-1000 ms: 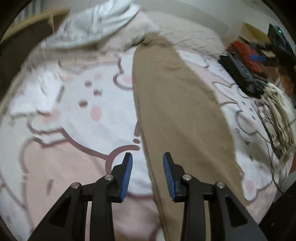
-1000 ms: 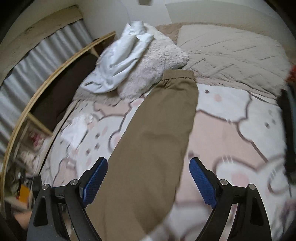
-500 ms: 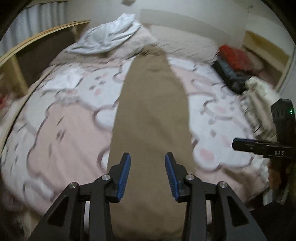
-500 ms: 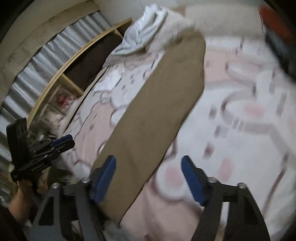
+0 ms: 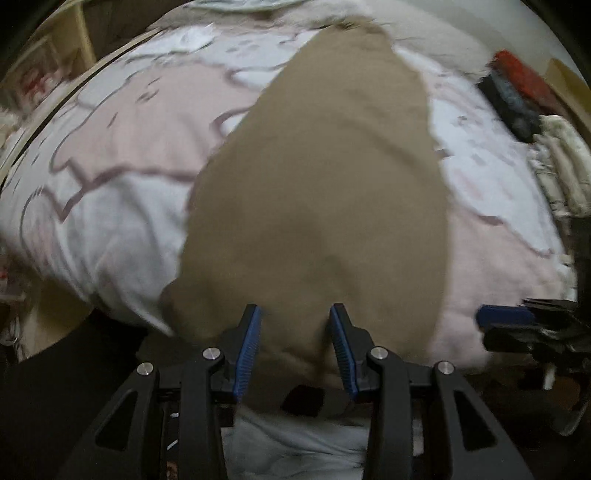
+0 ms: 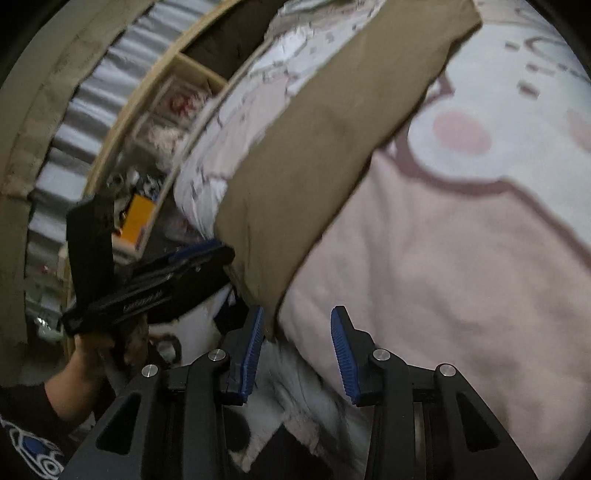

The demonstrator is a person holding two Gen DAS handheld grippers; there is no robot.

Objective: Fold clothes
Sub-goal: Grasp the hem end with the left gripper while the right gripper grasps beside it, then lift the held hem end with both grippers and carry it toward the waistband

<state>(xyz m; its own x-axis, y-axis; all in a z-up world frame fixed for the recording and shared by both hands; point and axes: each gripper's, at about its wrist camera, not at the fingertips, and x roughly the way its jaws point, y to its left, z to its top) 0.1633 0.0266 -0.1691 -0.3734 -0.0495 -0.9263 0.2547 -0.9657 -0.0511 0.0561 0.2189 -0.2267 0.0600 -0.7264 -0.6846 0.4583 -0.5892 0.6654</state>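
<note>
A long khaki garment lies lengthwise on the bed, its near end draped over the foot edge. My left gripper is open, its blue pads on either side of the garment's near end, not closed on it. My right gripper is open at the garment's right-hand corner; the cloth runs away up the bed. The left gripper also shows in the right wrist view, and the right gripper in the left wrist view.
The bed has a pink and white cartoon blanket. A wooden bed frame and shelf run along the left side. Red, black and cream items are piled at the bed's right side. A white cloth lies near the head.
Both grippers have pulled back from over the middle of the bed down to its foot edge. They now stand at the khaki garment's near end. The right gripper's jaws have narrowed.
</note>
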